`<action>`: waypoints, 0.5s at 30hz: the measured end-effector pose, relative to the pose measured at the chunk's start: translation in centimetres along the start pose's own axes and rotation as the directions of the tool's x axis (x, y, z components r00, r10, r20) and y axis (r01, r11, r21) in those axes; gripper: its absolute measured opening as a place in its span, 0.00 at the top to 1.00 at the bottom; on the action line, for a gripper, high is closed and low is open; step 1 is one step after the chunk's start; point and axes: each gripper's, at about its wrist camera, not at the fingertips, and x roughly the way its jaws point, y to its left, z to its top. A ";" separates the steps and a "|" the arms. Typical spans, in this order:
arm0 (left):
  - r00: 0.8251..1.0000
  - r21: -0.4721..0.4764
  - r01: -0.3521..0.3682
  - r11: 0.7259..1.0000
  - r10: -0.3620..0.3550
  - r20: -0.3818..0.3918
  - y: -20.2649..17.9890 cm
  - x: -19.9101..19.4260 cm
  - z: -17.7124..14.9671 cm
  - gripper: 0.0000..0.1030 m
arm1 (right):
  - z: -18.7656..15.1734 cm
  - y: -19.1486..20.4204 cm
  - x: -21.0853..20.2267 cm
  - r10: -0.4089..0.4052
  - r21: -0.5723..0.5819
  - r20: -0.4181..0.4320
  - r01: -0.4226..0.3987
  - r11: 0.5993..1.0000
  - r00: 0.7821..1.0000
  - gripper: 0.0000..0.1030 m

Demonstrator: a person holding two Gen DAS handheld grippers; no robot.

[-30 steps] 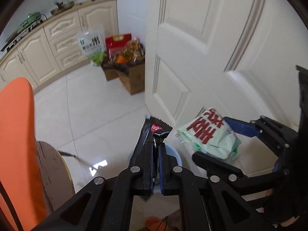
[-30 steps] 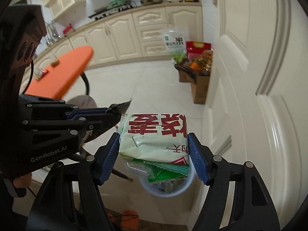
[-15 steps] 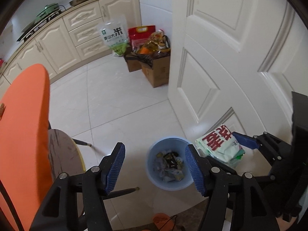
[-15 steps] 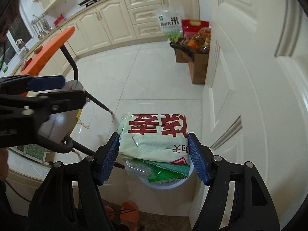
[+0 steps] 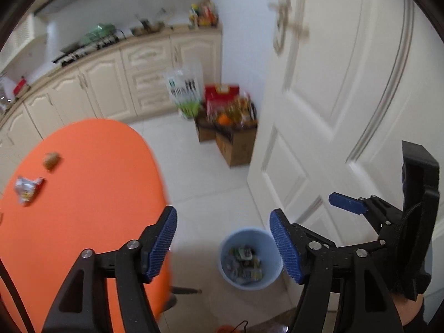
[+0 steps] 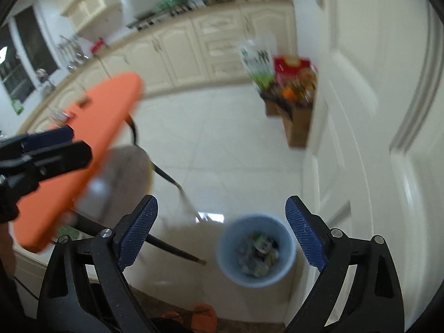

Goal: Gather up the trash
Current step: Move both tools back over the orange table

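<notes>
— Down on the floor by the white door [image 5: 333,105], what sits below your tools?

— Your blue trash bin [image 6: 255,252] stands there with wrappers piled inside; you see it between the pads of both tools.

— What are your tools gripping?

— Neither grips anything. Your left tool [image 5: 223,245] has just been opening and its jaws stand apart, empty. Your right tool [image 6: 222,233] has just been opening too, very wide, with only air between its pads.

— Is any trash left?

— On your orange bench [image 5: 83,194] lie a crumpled silver wrapper [image 5: 27,188] and, just beyond it, a small brown scrap [image 5: 51,161], well apart from the bin.
</notes>
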 end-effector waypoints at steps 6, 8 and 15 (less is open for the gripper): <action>0.986 -0.089 -0.063 0.994 0.075 0.146 7.2 -8.2 -0.6 0.16 | 5.6 10.6 -4.2 0.056 -0.151 0.112 -0.039 0.988 0.992 0.00; 0.980 -0.114 -0.092 0.989 0.111 0.166 9.8 -9.9 -1.2 0.15 | 7.3 14.0 -4.2 0.073 -0.194 0.119 -0.049 0.980 0.990 0.00; 0.924 -0.258 -0.285 0.923 0.336 0.182 23.4 -13.7 -3.0 0.12 | 12.8 26.7 -0.9 0.127 -0.347 0.117 -0.079 0.934 0.985 0.00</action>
